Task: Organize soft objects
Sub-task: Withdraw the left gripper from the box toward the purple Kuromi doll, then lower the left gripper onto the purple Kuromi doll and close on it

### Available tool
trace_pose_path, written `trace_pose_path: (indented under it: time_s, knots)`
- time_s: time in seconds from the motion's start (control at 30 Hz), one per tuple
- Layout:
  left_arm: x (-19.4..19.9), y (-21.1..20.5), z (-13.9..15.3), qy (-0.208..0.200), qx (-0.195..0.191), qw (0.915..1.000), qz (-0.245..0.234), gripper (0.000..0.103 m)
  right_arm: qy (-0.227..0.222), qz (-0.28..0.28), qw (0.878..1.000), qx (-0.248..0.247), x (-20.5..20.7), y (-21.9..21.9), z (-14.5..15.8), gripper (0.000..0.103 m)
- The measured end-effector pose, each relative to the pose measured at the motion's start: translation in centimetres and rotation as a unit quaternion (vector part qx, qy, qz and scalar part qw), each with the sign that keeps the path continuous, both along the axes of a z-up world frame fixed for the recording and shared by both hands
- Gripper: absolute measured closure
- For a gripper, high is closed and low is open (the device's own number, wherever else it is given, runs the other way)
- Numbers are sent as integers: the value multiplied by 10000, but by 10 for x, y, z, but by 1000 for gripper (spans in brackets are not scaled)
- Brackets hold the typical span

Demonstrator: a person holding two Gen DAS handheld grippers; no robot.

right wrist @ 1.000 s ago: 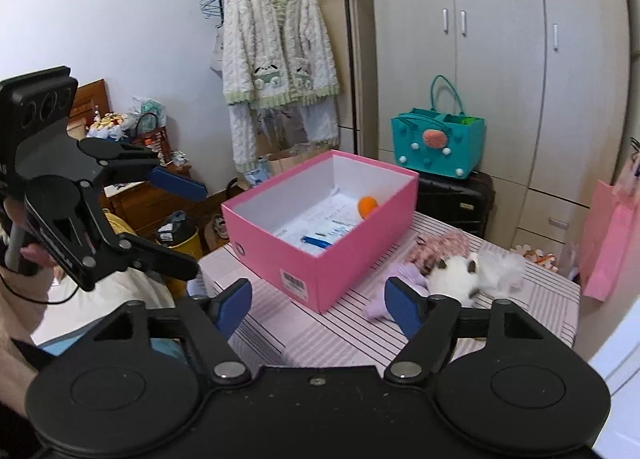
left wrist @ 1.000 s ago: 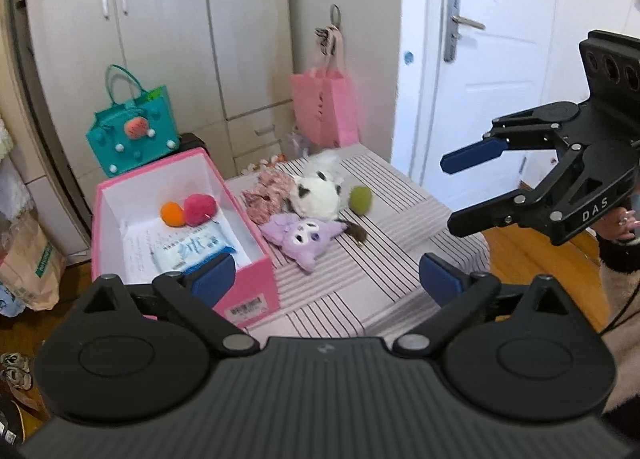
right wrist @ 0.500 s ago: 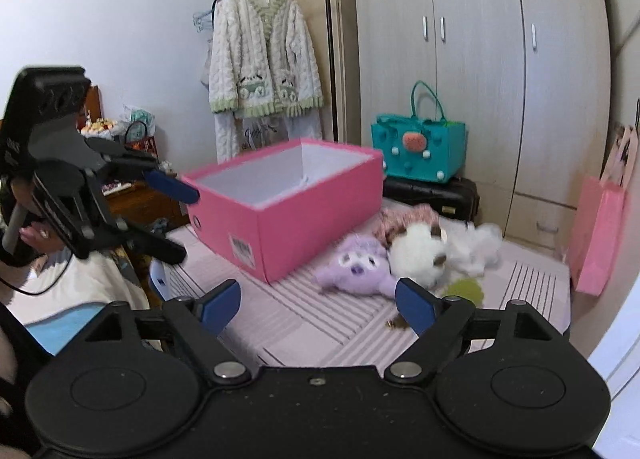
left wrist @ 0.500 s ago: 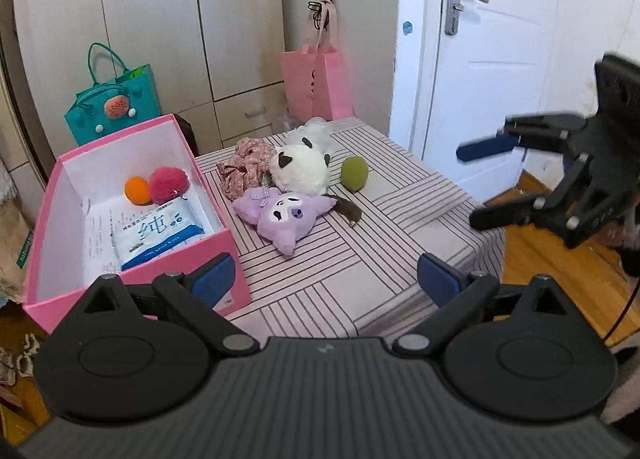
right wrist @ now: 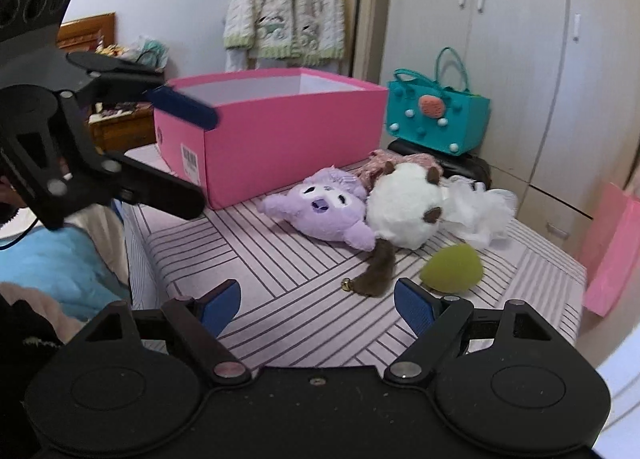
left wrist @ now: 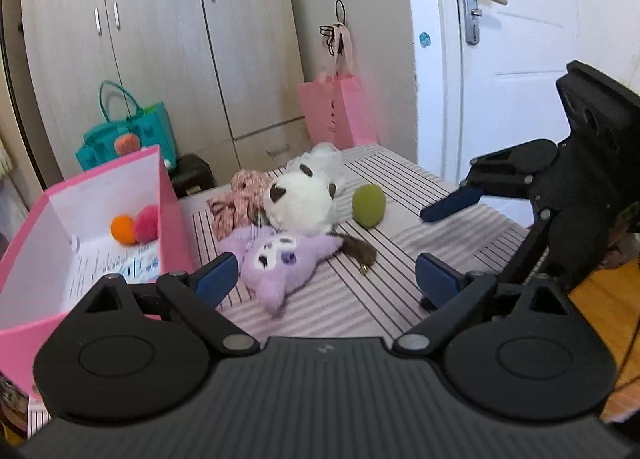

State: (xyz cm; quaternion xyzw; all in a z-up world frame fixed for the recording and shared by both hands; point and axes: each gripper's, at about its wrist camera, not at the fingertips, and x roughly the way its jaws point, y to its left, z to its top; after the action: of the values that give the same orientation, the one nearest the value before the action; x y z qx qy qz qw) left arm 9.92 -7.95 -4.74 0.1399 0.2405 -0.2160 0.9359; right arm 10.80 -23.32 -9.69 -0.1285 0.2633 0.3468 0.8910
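Clearly pick-up comes next, by my guess: purple plush (left wrist: 276, 261) lies on striped counter (left wrist: 360, 299), just beside pink box (left wrist: 168, 195), touching white plush (left wrist: 300, 201). Best move, I'd say: take purple one alone by its body, lift clear of brown tail (right wrist: 378, 271), drop in box with orange ball (left wrist: 122, 230) and pink pompom (left wrist: 147, 224). Green ball (right wrist: 452, 267) sits apart. Left tongs (left wrist: 324, 279) spread wide, empty, touching nothing. Right tongs (right wrist: 316, 305) likewise apart, nothing between.
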Motion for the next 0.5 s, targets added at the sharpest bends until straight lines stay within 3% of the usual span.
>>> trace_pose_path:
  time_s: [0.13, 0.3, 0.5]
  knots:
    - [22, -11, -7, 249, -16, 9996, 139, 7, -51, 148, 9996, -216, 9, 11, -7, 19]
    - [54, -18, -13, 738, -159, 9960, 477, 12, -368, 0, 9992, -129, 24, 17, -6, 24]
    - [83, -23, -21, 1087, -323, 9904, 795, 22, -170, 89, 9998, -85, 48, 29, -9, 33]
